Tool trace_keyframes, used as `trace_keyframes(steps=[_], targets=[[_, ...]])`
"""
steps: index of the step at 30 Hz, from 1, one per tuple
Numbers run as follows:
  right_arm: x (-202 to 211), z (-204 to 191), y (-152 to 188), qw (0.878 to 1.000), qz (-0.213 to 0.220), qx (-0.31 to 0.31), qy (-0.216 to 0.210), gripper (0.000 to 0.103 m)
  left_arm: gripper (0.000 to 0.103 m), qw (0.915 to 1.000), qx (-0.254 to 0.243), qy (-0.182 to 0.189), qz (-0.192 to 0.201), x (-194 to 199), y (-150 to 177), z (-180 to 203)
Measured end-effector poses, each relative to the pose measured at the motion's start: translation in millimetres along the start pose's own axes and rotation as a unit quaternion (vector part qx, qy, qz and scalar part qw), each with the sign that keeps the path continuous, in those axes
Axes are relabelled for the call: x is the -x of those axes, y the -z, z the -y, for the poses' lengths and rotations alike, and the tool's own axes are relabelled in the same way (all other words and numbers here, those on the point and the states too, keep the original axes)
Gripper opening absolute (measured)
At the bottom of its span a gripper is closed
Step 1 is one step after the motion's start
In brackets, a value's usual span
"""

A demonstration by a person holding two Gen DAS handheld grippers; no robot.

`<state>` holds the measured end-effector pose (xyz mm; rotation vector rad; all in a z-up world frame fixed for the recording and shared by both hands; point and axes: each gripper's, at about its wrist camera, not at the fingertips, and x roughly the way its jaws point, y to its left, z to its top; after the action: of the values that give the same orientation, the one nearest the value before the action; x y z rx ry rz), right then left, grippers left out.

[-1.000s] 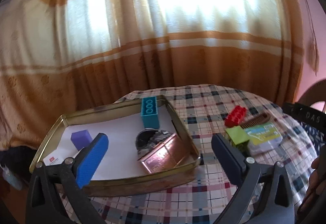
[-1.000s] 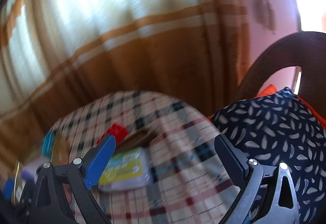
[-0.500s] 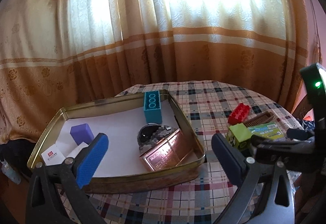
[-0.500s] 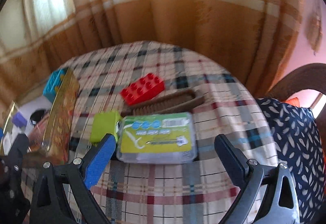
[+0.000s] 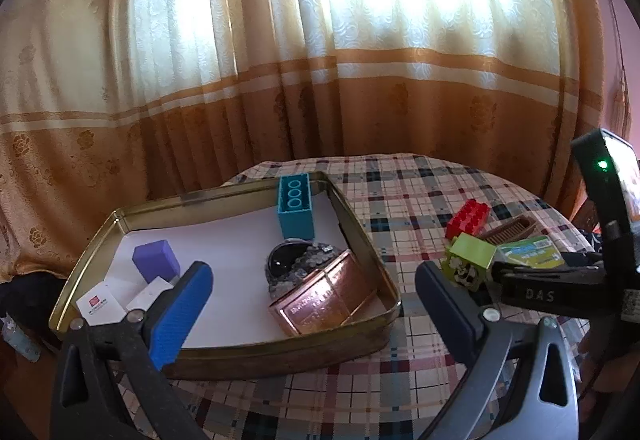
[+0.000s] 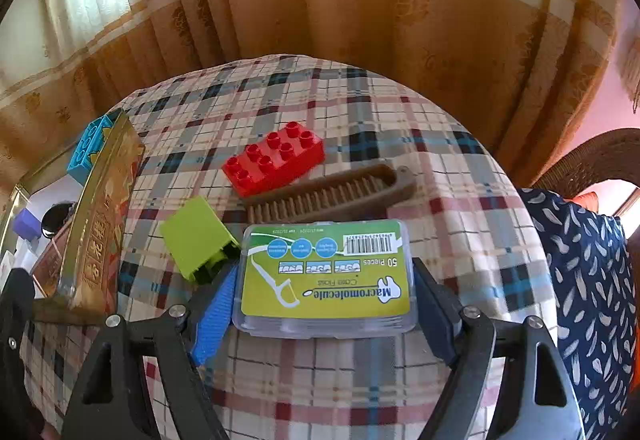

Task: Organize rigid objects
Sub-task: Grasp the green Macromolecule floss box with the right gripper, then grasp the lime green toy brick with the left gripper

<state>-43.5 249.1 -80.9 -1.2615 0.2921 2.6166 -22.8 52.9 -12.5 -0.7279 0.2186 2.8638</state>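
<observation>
tray (image 5: 224, 350) at the counter's (image 5: 400, 199) left edge already holds the teal brick (image 5: 295, 208), purple block (image 5: 155, 259), dark round piece (image 5: 286, 260) and copper tin (image 5: 324, 300), so roughly half looks sorted. still loose toward the right edge: red brick (image 6: 274, 163), brown comb (image 6: 332, 195), green block (image 6: 198, 238) and floss box (image 6: 326, 278). my right tool (image 6: 322, 306) is closing with the floss box between its pads, contact not clear yet; left tool (image 5: 312, 308) hangs spread and empty over the tray's near rim.

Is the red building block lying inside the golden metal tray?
No, the red block lies on the checked tablecloth beside the brown brush, outside the golden tray.
</observation>
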Motion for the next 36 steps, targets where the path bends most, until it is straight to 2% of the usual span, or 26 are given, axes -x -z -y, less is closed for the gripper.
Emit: trace_keyframes(steps=[2,5,8,14,16,19,22,25,27,30,36], targets=[[11.3,12.9,3.2,0.999,0.026,-0.032,-0.001,0.082,0.103,0.9999,0.003,0.01,0.013,5.3,-1.5,2.2],[33.6,31.1,8.0,0.993,0.085,-0.077,0.02,0.082,0.103,0.9983,0.013,0.051,0.026,12.6,-7.2,13.9],[45.3,46.0,12.4,0.987,0.113,-0.113,0.031,0.082,0.103,0.9969,-0.018,0.07,0.029,13.1,-16.1,38.7],[54.1,69.3,21.6,0.974,0.131,-0.181,0.042,0.082,0.1,0.9912,-0.048,0.12,-0.028,-13.2,-27.1,82.9],[51.7,80.1,24.8,0.97,0.124,-0.207,0.036,0.082,0.1,0.9907,-0.042,0.12,-0.049,-27.2,-28.3,90.3],[47.3,86.6,26.7,0.968,0.116,-0.219,0.027,0.082,0.093,0.9878,-0.034,0.12,-0.093,-46.6,-28.6,98.2],[49.0,82.8,25.8,0.969,0.12,-0.211,0.032,0.082,0.093,0.9859,-0.027,0.123,-0.111,-57.8,-23.8,104.5],[47.6,77.5,25.1,0.972,0.117,-0.202,0.03,0.082,0.092,0.9846,-0.021,0.11,-0.135,-74.4,-19.6,107.9],[46.7,77.9,25.8,0.973,0.115,-0.2,0.03,0.082,0.091,0.9857,-0.025,0.091,-0.139,-78.2,-18.1,109.3],[44.0,79.1,25.8,0.973,0.108,-0.203,0.029,0.082,0.088,0.9864,-0.018,0.094,-0.134,-76.4,-18.9,107.0],[42.9,78.7,25.9,0.973,0.105,-0.203,0.032,0.082,0.066,0.9887,-0.034,0.076,-0.125,-70.4,-17.2,104.2]])
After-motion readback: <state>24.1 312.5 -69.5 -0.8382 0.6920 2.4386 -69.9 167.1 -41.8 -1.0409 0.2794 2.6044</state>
